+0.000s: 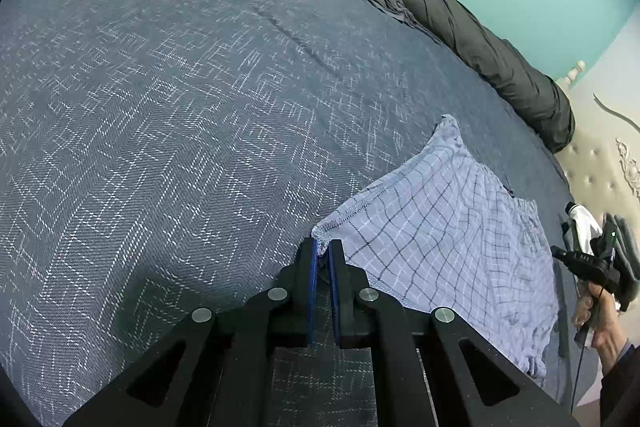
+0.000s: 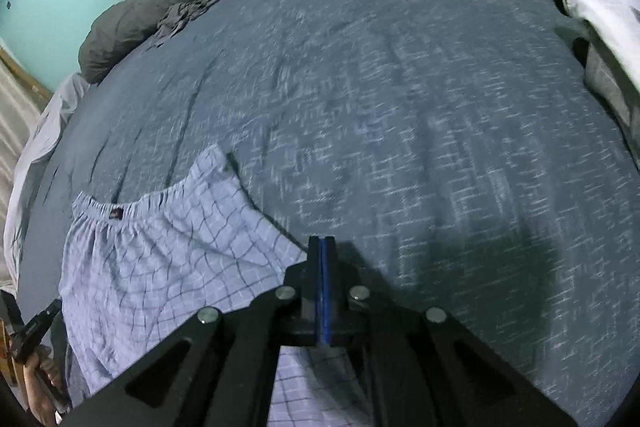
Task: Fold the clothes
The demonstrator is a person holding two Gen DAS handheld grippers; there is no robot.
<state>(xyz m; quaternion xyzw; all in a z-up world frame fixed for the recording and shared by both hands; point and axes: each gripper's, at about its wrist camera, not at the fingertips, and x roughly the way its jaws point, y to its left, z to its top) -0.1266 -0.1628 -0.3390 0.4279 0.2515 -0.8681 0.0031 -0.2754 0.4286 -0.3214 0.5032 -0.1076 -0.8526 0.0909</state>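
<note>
Left wrist view: my left gripper [image 1: 323, 247] pinches light-blue checked cotton shorts [image 1: 448, 227] at hem corner; right wrist alone shows waistband, right gripper [image 2: 321, 247] pressed together w/ nothing between, white garment [image 2: 604, 15] upper right.

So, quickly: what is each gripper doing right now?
Left gripper: shut on a hem corner of the checked shorts.
Right gripper: shut at the shorts' edge; grip cannot be told.

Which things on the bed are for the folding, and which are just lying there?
For the folding:
checked shorts
left claw, pinching the shorts' hem
right claw, shut at the shorts' edge

Just lying there:
dark rolled blanket
white garment
patterned bedspread
</note>
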